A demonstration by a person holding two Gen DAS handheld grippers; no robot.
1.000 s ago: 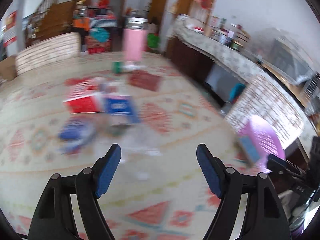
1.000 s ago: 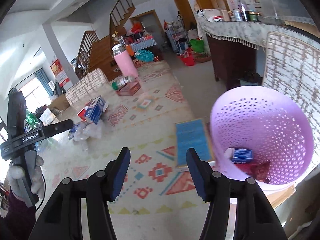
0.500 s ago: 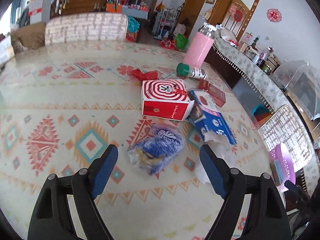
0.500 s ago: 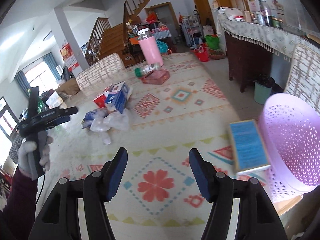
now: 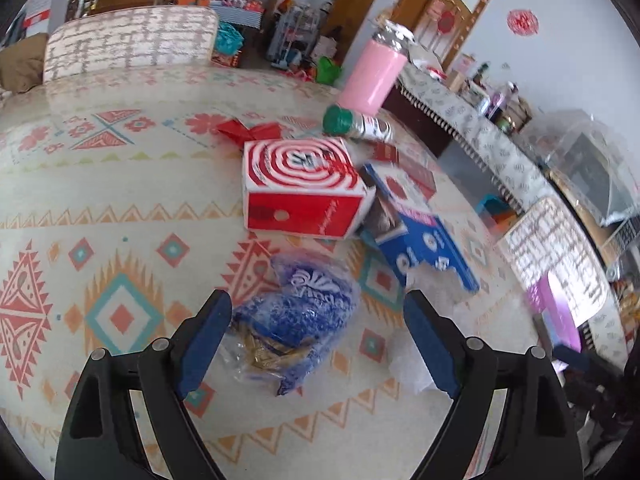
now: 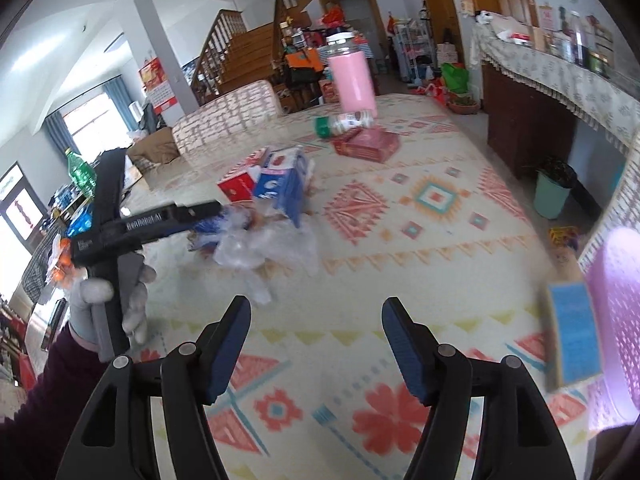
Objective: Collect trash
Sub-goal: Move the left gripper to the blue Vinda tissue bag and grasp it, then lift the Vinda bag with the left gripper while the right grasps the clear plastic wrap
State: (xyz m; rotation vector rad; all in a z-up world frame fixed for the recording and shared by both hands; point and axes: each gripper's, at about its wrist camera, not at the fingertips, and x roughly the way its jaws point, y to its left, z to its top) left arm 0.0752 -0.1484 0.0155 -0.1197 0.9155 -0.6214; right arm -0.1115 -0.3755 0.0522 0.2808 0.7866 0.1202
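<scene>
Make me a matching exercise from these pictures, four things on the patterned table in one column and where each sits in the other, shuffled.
Things:
1. blue plastic bag
2. red spiral box
3. pink flask
4. purple basket

Places:
A. upright at the far end
B. at the right table edge
C. between the open left claw fingers' line of sight
D. just behind the bag

Pairs: 1-C, 2-D, 3-A, 4-B

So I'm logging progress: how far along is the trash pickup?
Barely started. Neither hand-held gripper holds anything: the left hand-held gripper is open over the blue plastic bag, the right hand-held gripper open and empty. Red spiral box, blue carton, bottle remain; purple basket waits.
</scene>
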